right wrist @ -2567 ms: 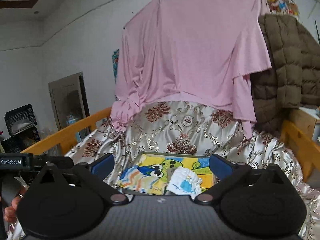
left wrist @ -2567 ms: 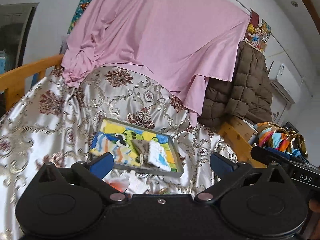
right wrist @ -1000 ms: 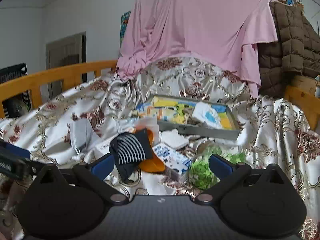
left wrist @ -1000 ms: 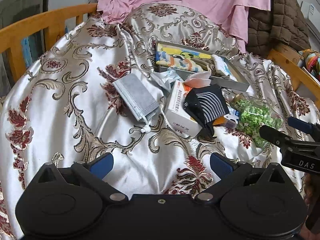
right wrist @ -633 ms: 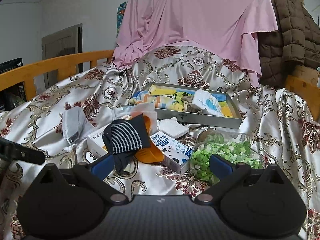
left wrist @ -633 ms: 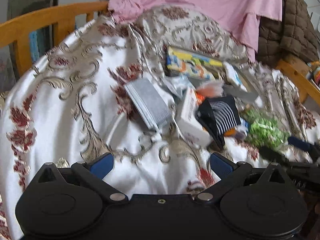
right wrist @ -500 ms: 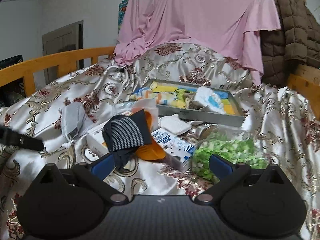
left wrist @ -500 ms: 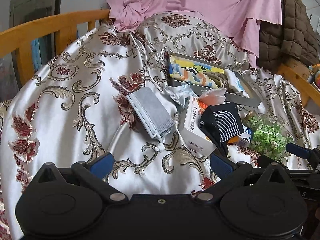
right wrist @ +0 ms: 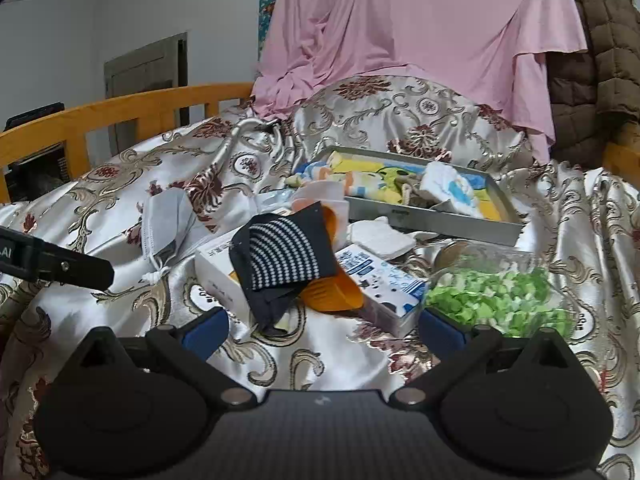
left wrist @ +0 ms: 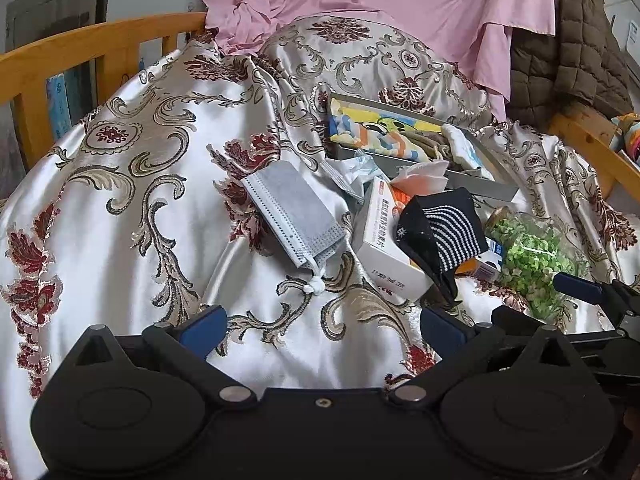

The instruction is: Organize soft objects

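Note:
A grey face mask (left wrist: 294,214) lies on the satin cloth; it also shows in the right wrist view (right wrist: 168,220). A navy striped sock (left wrist: 442,234) drapes over a white medicine box (left wrist: 386,246), and it shows in the right wrist view (right wrist: 282,258) too. A grey tray (left wrist: 476,182) at the back holds colourful cloths and a white-blue sock (right wrist: 450,188). A white pad (right wrist: 380,236) lies in front of the tray. My left gripper (left wrist: 322,326) is open and empty, near the mask. My right gripper (right wrist: 324,330) is open and empty, near the sock.
A clear jar of green bits (right wrist: 496,292) lies at right, next to a blue-white box (right wrist: 380,284) and an orange scoop (right wrist: 332,288). Wooden rails (left wrist: 80,56) border the bed. A pink sheet (right wrist: 420,32) and a brown quilted coat (left wrist: 572,48) hang behind.
Both grippers have dropped from looking at the pink sheet to facing the pile on the bed. In the last half second both moved slightly closer to it. Both stayed open.

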Demonstrator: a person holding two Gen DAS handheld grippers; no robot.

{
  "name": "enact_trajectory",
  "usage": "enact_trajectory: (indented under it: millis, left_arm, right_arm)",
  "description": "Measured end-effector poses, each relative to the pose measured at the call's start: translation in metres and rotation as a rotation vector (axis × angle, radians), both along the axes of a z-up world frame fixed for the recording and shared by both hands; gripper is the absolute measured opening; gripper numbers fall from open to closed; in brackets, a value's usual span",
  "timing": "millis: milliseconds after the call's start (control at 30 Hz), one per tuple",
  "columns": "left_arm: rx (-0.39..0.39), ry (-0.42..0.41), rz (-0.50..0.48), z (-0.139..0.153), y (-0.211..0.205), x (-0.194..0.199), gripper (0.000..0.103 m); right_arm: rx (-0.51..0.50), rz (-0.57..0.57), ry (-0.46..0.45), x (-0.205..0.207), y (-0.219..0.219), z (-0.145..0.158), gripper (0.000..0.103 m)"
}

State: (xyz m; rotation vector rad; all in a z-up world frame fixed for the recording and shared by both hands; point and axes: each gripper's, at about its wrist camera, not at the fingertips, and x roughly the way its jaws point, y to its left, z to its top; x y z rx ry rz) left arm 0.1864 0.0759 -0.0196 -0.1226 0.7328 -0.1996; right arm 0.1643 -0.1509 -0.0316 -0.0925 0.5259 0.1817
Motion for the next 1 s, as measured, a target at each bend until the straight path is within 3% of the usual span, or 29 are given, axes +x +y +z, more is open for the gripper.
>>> enact_trajectory:
  millis: [300, 667, 733, 867, 1000]
  left_arm:
    - [0.046, -0.101, 0.003, 0.001, 0.0, 0.013, 0.102]
    - [0.098, -0.228, -0.063, 0.007, -0.011, 0.023, 0.102]
    - [0.07, -0.21, -0.06, 0.007, -0.009, 0.029, 0.102]
    - [-0.091, -0.161, -0.057, 0.003, 0.006, 0.038, 0.102]
    - [-0.145, -0.155, -0.024, 0.002, 0.011, 0.044, 0.102]
  right_arm:
    - [0.059, 0.012, 0.005, 0.012, 0.002, 0.0, 0.103]
    - [0.013, 0.047, -0.079, 0.018, 0.017, 0.002, 0.103]
    - [0.006, 0.052, -0.106, 0.022, 0.019, 0.004, 0.103]
    - [-0.015, 0.056, -0.132, 0.033, 0.023, 0.003, 0.103]
    - [0.012, 0.032, -0.12, 0.042, 0.026, -0.001, 0.103]
